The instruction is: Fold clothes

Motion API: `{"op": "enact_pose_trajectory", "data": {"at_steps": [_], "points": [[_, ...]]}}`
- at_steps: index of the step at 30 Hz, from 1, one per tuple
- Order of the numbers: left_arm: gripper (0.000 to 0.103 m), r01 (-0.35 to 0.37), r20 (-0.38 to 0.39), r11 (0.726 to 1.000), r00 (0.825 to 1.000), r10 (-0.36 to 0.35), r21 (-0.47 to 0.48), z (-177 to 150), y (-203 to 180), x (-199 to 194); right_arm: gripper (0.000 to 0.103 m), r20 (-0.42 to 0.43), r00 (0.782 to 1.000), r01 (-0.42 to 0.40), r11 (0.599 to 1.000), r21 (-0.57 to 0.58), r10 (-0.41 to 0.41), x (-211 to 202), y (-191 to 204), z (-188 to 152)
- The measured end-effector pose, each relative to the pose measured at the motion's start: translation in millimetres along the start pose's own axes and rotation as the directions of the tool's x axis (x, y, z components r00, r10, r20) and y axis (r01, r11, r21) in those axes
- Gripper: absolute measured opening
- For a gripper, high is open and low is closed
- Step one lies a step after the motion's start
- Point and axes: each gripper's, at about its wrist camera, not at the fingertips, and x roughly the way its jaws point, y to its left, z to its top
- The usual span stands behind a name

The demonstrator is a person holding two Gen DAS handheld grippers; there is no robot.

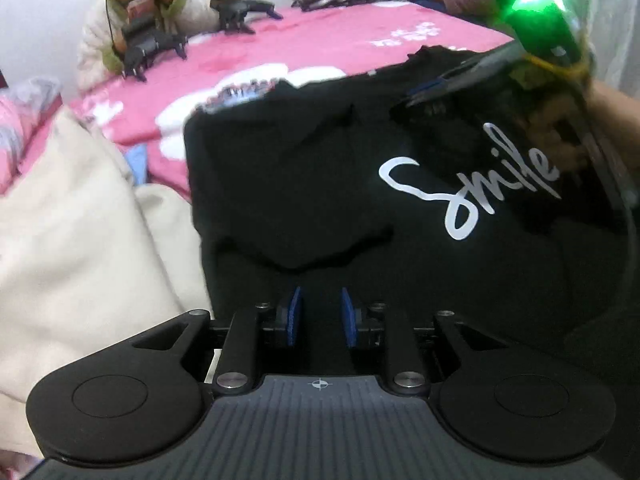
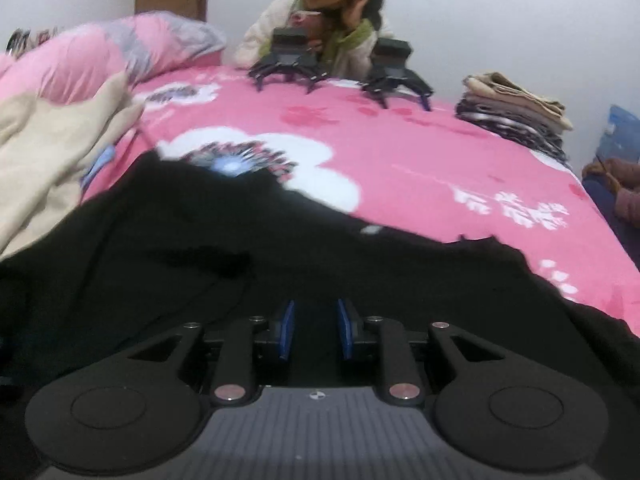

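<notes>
A black T-shirt [image 1: 320, 184] with white "Smile" lettering [image 1: 472, 188] lies spread on the pink bed; it also shows in the right wrist view [image 2: 280, 248]. My left gripper [image 1: 320, 312] hovers low over the shirt's near part, its blue pads apart, nothing between them. My right gripper [image 2: 316, 320] sits over the shirt too, blue pads apart and empty. The right gripper's body with a green light [image 1: 536, 8] shows at the shirt's far right in the left wrist view.
A pink floral bedspread [image 2: 420, 168] covers the bed. A cream garment [image 1: 80, 240] lies left of the shirt. A stack of folded clothes [image 2: 516, 116] sits at the far right. Two spare grippers [image 2: 340, 64] rest at the far edge before a seated person [image 2: 320, 12].
</notes>
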Motion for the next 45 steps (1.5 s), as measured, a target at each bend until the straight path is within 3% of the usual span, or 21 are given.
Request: {"op": "enact_pose_trajectory", "data": {"at_steps": [1, 3, 4, 5, 8, 11, 14, 16, 18, 19, 21, 25, 28, 31, 34, 37, 39, 41, 43, 45], "points": [[0.025, -0.015, 0.037, 1.0, 0.999, 0.014, 0.027, -1.4, -4.2, -6.8, 0.024, 0.011, 1.0, -0.03, 0.999, 0.015, 0.03, -3.5, -6.6, 0.6], [0.042, -0.046, 0.083, 0.998, 0.996, 0.044, 0.033, -1.0, -11.5, -11.2, 0.03, 0.031, 0.998, -0.058, 0.998, 0.003, 0.058, -5.6, -12.3, 0.1], [0.043, -0.057, 0.099, 0.998, 0.994, 0.055, 0.025, -0.6, -14.3, -11.9, 0.033, 0.04, 0.997, -0.066, 0.998, -0.007, 0.066, -5.5, -14.1, -0.3], [0.043, -0.055, 0.119, 0.998, 0.991, 0.053, 0.009, -0.1, -16.1, -12.0, 0.039, 0.045, 0.996, -0.073, 0.997, -0.013, 0.073, -2.5, -14.0, 0.4], [0.043, -0.036, 0.176, 0.998, 0.983, 0.045, -0.053, 3.2, -24.0, -9.0, 0.041, 0.043, 0.994, -0.105, 0.994, 0.005, 0.105, 15.1, -10.2, 7.3], [0.042, -0.038, 0.167, 0.993, 0.984, 0.057, -0.115, 11.0, -29.6, 12.9, 0.05, 0.045, 0.99, -0.134, 0.991, -0.008, 0.134, 25.5, -5.5, 11.9], [0.028, -0.046, 0.164, 0.985, 0.984, 0.073, -0.164, 11.7, -27.7, 25.9, 0.052, 0.024, 0.991, -0.128, 0.991, -0.049, 0.129, 39.2, 1.5, 18.0], [0.012, 0.013, 0.147, 0.982, 0.989, 0.015, -0.187, 12.3, -24.9, 29.3, 0.047, 0.016, 0.994, -0.106, 0.992, -0.07, 0.107, 44.6, 5.1, 23.1], [0.003, 0.019, 0.136, 0.983, 0.991, 0.005, -0.182, 13.5, -25.2, 30.5, 0.023, 0.013, 0.997, -0.076, 0.993, -0.088, 0.078, 48.5, 8.2, 28.5], [0.003, 0.021, 0.137, 0.982, 0.991, 0.005, -0.189, 12.8, -25.2, 28.8, 0.016, 0.019, 0.998, -0.057, 0.995, -0.087, 0.059, 49.3, 8.7, 30.3], [0.003, 0.039, 0.141, 0.978, 0.99, -0.01, -0.203, 12.3, -23.5, 23.0, 0.01, 0.034, 0.999, -0.024, 0.998, -0.061, 0.026, 50.9, 5.6, 28.9], [0.003, 0.074, 0.12, 0.977, 0.992, -0.05, -0.201, 5.0, -26.1, 24.9, 0.01, 0.043, 0.999, 0.029, 0.999, -0.026, -0.028, 56.0, 1.1, 24.4], [0.007, 0.1, 0.107, 0.97, 0.991, -0.078, -0.222, 2.1, -22.8, 27.3, 0.01, 0.042, 0.997, 0.066, 0.997, -0.048, -0.064, 55.3, 4.7, 25.2], [0.031, 0.095, 0.113, 0.973, 0.991, -0.073, -0.211, 2.5, -20.2, 19.6, 0.011, 0.103, 0.993, 0.065, 0.998, -0.026, -0.062, 37.5, 2.6, 27.2], [0.033, 0.127, 0.189, 0.966, 0.978, -0.085, -0.223, 2.3, -15.5, -0.6, 0.012, 0.197, 0.98, -0.026, 0.999, -0.022, 0.03, 14.7, 2.1, 26.5], [0.033, 0.099, 0.254, 0.959, 0.967, -0.03, -0.264, 6.8, -6.5, -14.0, 0.017, 0.225, 0.958, -0.16, 0.983, -0.091, 0.177, 3.0, 12.6, 26.8], [0.032, 0.051, 0.243, 0.951, 0.97, 0.026, -0.303, 9.7, 1.8, -8.9, 0.023, 0.176, 0.955, -0.216, 0.966, -0.142, 0.24, 8.2, 27.2, 25.4], [0.032, -0.018, 0.202, 0.959, 0.976, 0.078, -0.284, 11.0, 7.2, 7.5, 0.023, 0.109, 0.964, -0.223, 0.962, -0.157, 0.241, 22.3, 40.2, 22.2], [0.032, -0.104, 0.114, 0.963, 0.984, 0.136, -0.25, 8.6, 13.3, 29.1, 0.021, 0.045, 0.981, -0.179, 0.972, -0.155, 0.188, 40.1, 46.7, 16.4], [0.026, -0.108, 0.064, 0.95, 0.989, 0.132, -0.294, -0.3, 29.7, 38.9, 0.017, 0.053, 0.99, -0.124, 0.983, -0.132, 0.132, 44.1, 42.6, 12.1]]}}
